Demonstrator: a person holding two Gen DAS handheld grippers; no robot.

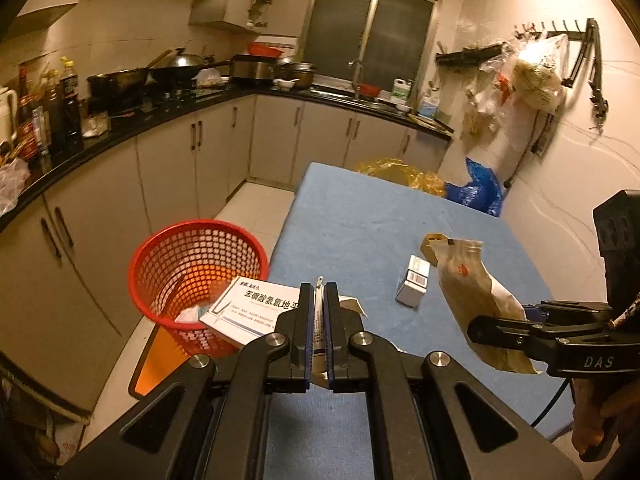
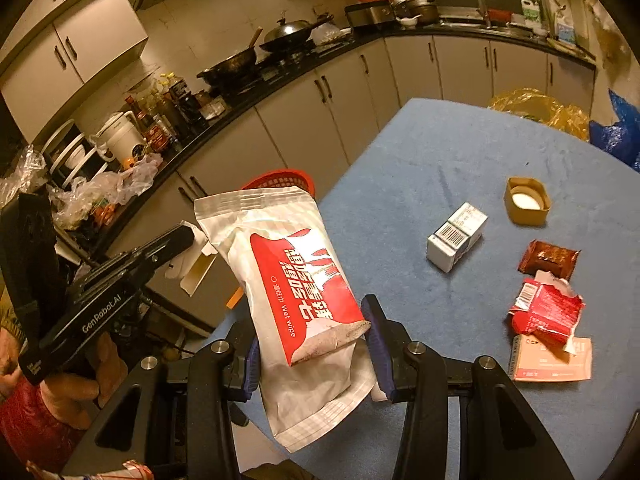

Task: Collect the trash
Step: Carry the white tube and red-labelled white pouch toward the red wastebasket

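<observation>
My left gripper [image 1: 319,294] is shut on a flattened white medicine box [image 1: 248,314], held just past the table's left edge beside the rim of a red mesh basket [image 1: 196,276]. The basket holds some white scraps. My right gripper [image 2: 312,320] is shut on a white and red wet wipe pack [image 2: 304,288], lifted above the near table edge. On the blue tablecloth [image 2: 440,152] lie a small white carton [image 2: 456,236], a gold cap [image 2: 526,200], a brown wrapper [image 2: 550,260], a torn red wrapper [image 2: 548,312] and a pink card [image 2: 552,360].
The basket stands on the floor between the table and grey cabinets [image 1: 168,168] under a black counter crowded with pots and bottles. Yellow [image 1: 400,168] and blue [image 1: 480,188] plastic bags lie beyond the table's far end. A person's hand [image 2: 60,392] grips the left tool.
</observation>
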